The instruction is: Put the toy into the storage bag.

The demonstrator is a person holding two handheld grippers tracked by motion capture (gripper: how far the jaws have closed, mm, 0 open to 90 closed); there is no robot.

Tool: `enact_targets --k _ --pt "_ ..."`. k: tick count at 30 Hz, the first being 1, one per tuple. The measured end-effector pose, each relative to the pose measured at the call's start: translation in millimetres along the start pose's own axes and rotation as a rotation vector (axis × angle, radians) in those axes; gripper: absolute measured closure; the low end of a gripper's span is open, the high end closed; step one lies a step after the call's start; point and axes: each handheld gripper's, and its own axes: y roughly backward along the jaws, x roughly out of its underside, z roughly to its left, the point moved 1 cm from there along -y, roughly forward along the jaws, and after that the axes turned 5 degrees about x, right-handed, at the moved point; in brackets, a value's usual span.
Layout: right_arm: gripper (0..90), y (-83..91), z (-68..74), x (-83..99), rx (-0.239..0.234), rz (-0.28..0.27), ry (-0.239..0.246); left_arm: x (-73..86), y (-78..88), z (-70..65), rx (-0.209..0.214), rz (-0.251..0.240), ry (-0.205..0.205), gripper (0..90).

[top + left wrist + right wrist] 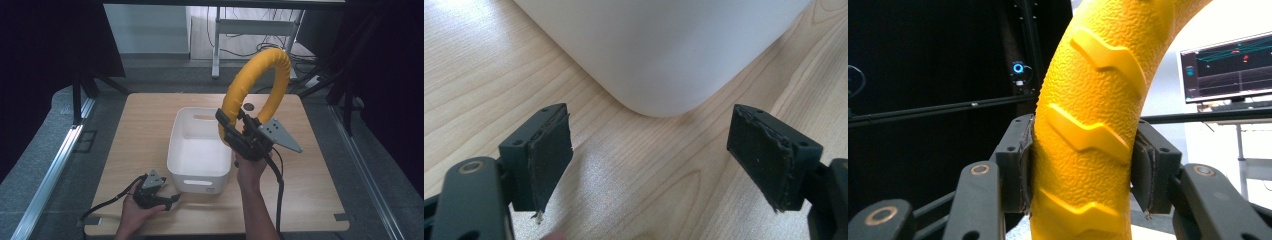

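Holding yellow ring tight, right gripper high over white bin. Left gripper wide open, empty. Ring might slip, fall outside bin.

No text, label or number reads clearly; the monitor at the right gripper view's upper right shows illegible graph lines.

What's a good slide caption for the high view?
Right gripper lifts a yellow ring above a white bin.
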Motion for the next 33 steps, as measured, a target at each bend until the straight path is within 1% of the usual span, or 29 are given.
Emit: enact_targets --k 4,7,9,11,15,23,33 --pt "50.4 -5.0 6.4 -0.7 -0.014 0.000 0.002 0.4 -0.4 0.4 -0.002 0.010 -0.006 18.1" --pt "50.4 -8.6 10.1 -1.4 -0.025 -0.003 0.002 -0.3 0.3 0.1 0.009 -0.001 0.001 18.1" --pt "50.4 -10.4 12.3 -2.2 -0.035 -0.004 0.002 -0.2 0.0 0.6 0.004 0.001 0.001 18.1" --pt "50.4 -11.8 15.1 -2.8 -0.038 -0.006 0.003 0.5 -0.9 0.7 -0.004 0.014 -0.005 18.1" --pt "50.3 -15.1 21.4 -2.9 -0.053 -0.005 0.001 0.6 -1.2 0.6 -0.004 0.016 -0.004 18.0" --pt "50.3 -21.7 33.2 3.0 -0.078 -0.001 -0.007 0.7 -0.9 1.0 -0.009 0.019 -0.008 18.0" --pt "50.3 -27.5 45.6 9.7 -0.109 0.009 0.006 0.7 -1.3 1.1 -0.011 0.024 -0.003 18.0"
